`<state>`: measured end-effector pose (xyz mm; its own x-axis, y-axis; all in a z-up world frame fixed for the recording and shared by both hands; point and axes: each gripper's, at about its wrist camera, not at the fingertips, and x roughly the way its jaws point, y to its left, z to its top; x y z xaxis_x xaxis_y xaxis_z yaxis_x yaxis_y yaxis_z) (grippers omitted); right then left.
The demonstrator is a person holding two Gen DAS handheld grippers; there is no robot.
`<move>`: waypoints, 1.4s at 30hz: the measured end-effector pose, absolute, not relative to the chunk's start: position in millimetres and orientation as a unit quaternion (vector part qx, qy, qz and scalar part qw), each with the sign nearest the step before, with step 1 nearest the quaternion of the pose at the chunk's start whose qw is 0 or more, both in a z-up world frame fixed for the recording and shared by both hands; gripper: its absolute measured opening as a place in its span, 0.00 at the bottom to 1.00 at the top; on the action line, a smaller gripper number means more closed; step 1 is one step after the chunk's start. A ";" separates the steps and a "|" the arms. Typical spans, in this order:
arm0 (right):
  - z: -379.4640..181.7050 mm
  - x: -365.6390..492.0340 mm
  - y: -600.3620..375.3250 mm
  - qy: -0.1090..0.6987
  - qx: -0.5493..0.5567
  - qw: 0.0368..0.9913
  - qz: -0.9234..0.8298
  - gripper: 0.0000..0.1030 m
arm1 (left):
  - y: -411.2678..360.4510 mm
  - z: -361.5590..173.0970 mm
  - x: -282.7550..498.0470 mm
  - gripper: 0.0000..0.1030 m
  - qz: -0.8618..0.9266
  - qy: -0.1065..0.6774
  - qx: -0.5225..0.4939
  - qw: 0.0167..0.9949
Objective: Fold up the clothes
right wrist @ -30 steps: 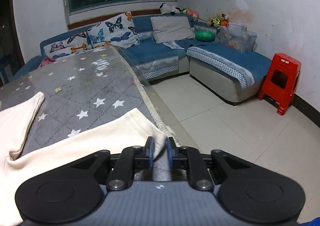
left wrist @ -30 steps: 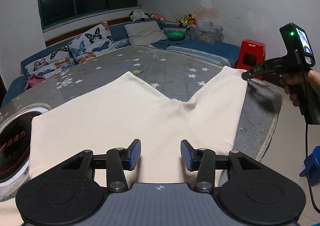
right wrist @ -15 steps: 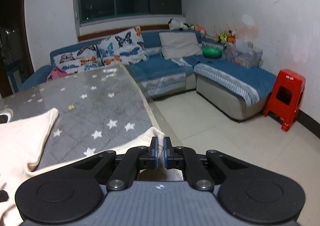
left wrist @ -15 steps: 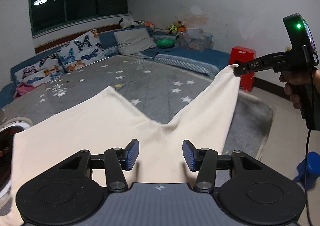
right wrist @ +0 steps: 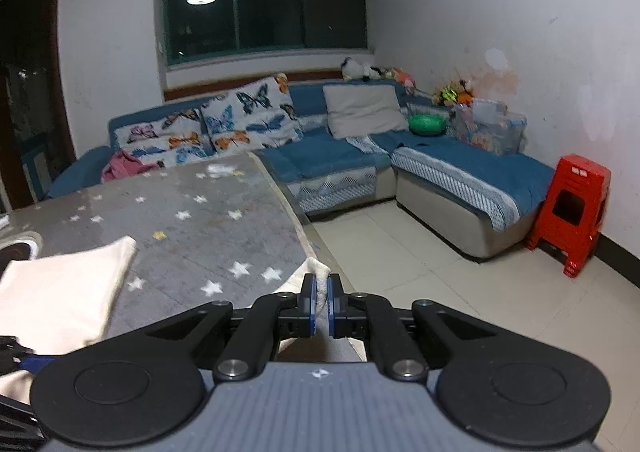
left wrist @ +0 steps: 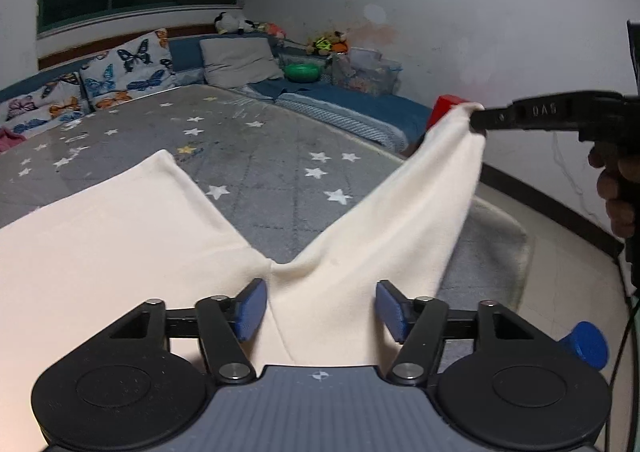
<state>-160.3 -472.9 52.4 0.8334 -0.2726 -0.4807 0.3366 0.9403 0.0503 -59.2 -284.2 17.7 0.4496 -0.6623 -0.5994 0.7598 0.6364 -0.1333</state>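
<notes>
Star-print grey table cover (left wrist: 256, 172) is carrying cream trousers (left wrist: 100, 244) along its near edge; left gripper (left wrist: 320, 308) is hovering wide open, empty, while right gripper (right wrist: 321, 302) is pinching one leg's hem (left wrist: 460, 112) aloft beyond the right edge, where a thin bite could be slipping.

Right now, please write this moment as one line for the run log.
step: fold cream trousers | right gripper: shut on leg hem, lifted | left gripper: open above crotch | surface: star-print mat
</notes>
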 end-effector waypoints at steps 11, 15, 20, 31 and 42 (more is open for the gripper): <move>122.6 -164.1 -397.7 0.175 -0.010 0.983 -0.059 0.04 | -194.7 41.2 -88.8 0.72 -0.400 0.284 0.034 0.871; 136.9 -150.3 -349.6 0.169 -0.044 0.984 0.012 0.04 | -156.1 39.8 -94.5 0.73 -0.360 0.288 0.020 0.887; 149.1 -128.9 -284.7 0.169 -0.085 0.976 0.108 0.04 | -112.4 36.0 -102.1 0.74 -0.315 0.295 -0.011 0.902; 119.2 -113.3 -227.8 0.222 -0.113 0.948 0.197 0.05 | -72.1 29.0 -112.4 0.74 -0.254 0.302 -0.047 0.918; 93.3 -114.0 -225.3 0.276 -0.132 0.928 0.212 0.16 | -71.0 29.5 -111.3 0.72 -0.234 0.296 -0.030 0.925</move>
<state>-114.0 -225.3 93.3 0.7572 0.3211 -0.5688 -0.4669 0.8751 -0.1274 -111.3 -71.0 29.5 0.7148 -0.4507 -0.5348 0.4156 0.8887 -0.1936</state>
